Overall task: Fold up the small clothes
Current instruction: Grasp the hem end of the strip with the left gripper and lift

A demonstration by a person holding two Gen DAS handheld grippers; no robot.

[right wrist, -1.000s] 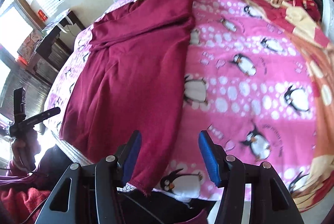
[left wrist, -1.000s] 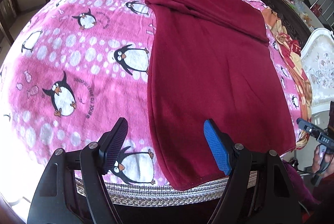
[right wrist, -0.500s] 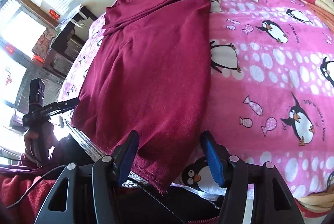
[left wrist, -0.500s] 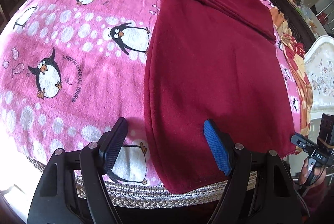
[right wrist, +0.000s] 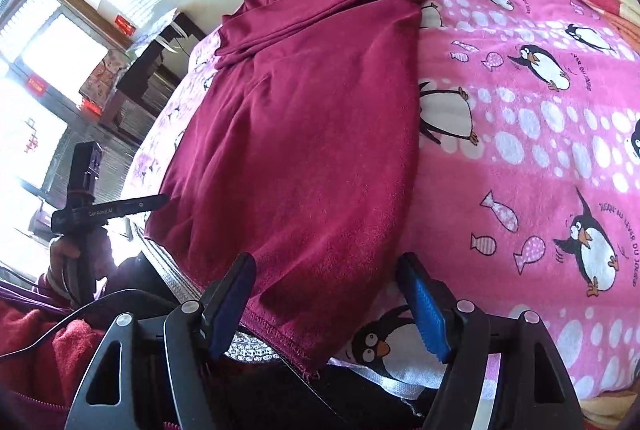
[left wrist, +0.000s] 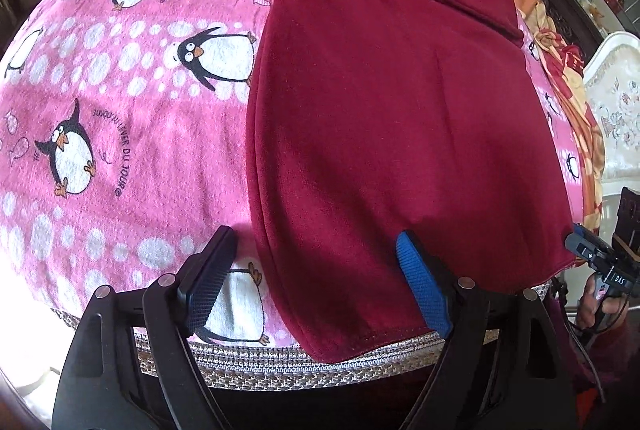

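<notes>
Maroon garment [left wrist: 392, 133] lies flat along the bed's pink penguin blanket [left wrist: 120, 101], hem at the near edge. My left gripper [left wrist: 316, 286] and right gripper [right wrist: 328, 306] each straddle a hem corner, jaws just opened wider, pads clear of the cloth, holding nothing. I'd sink both together, pinch only the garment, not the blanket, then lift evenly so the fold lands square. Its far end, sleeves seemingly tucked across, is compressed by the lens, and I can't tell how many layers sit under each corner.
</notes>
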